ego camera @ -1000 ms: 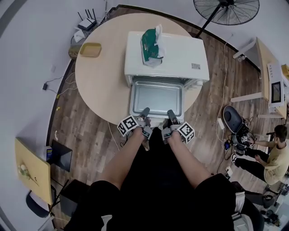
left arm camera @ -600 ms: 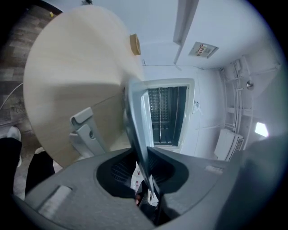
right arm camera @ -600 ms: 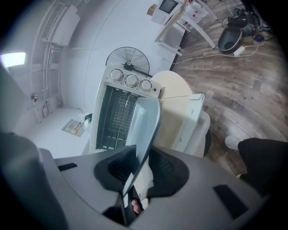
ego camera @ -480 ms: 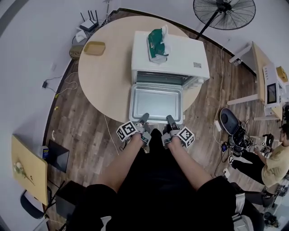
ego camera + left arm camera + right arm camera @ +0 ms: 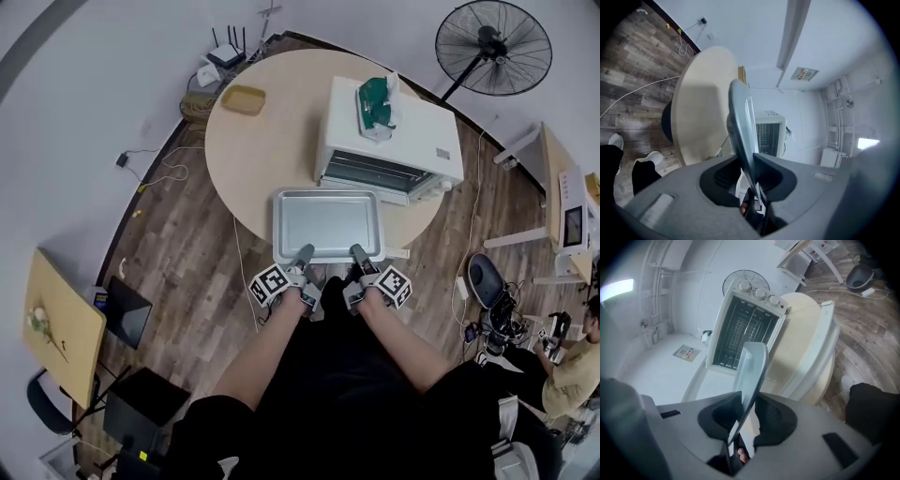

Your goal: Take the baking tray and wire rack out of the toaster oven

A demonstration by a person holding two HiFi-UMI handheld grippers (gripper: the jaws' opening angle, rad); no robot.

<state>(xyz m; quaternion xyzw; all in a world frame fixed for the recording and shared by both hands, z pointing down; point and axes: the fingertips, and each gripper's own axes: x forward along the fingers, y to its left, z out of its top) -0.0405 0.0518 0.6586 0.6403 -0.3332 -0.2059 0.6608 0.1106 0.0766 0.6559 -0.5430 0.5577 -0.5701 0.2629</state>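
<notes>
The baking tray (image 5: 327, 223) is out of the toaster oven (image 5: 398, 131), with a strip of bare bench (image 5: 262, 141) showing between its far rim and the oven's open front. It is held roughly level over the bench's near curved edge, and its near rim overhangs the plank floor (image 5: 178, 253). The left gripper (image 5: 302, 258) pinches that near rim towards its left corner and the right gripper (image 5: 359, 255) towards its right. In each gripper view the dark ribbed jaws are pressed onto the thin metal lip, which runs edge-on between them. To the left of the tray the round bench lies open as far as a small yellow dish (image 5: 243, 99) near its far side. To the right the oven's corner stands near.

The tray is a shallow rectangle of dull grey metal with rounded corners and a raised rim. The oven is a white box with a green packet (image 5: 374, 103) on its top. Thin parallel bars (image 5: 740, 329) show inside it, though whether they are the wire rack cannot be told. The bench top is smooth pale beige.
</notes>
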